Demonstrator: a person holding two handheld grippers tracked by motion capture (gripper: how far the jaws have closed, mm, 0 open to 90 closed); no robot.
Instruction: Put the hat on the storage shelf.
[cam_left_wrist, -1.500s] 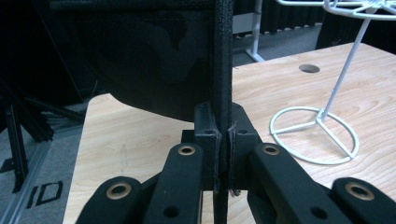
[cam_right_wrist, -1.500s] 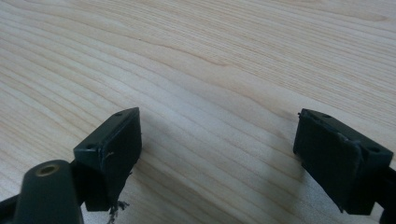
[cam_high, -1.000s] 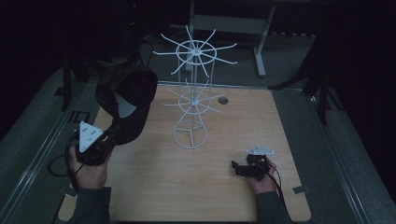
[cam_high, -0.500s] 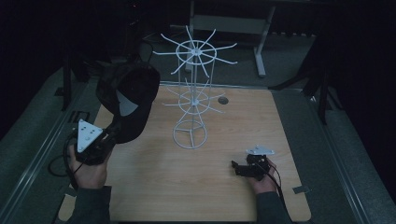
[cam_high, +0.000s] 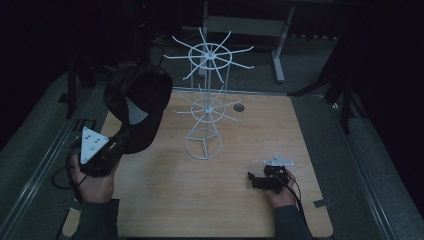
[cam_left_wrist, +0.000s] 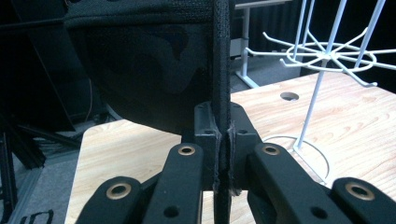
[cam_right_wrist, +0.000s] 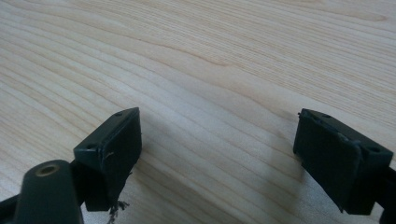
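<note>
Left gripper view: left tool (cam_left_wrist: 223, 154) clamps what looks like the black cap's (cam_left_wrist: 144, 70) strap.

Cap (cam_high: 135, 107) in left tool (cam_high: 116, 145) nudged slightly left (barely).

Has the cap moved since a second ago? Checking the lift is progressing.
No. The cap sits just as far left of the wire rack as before.
</note>
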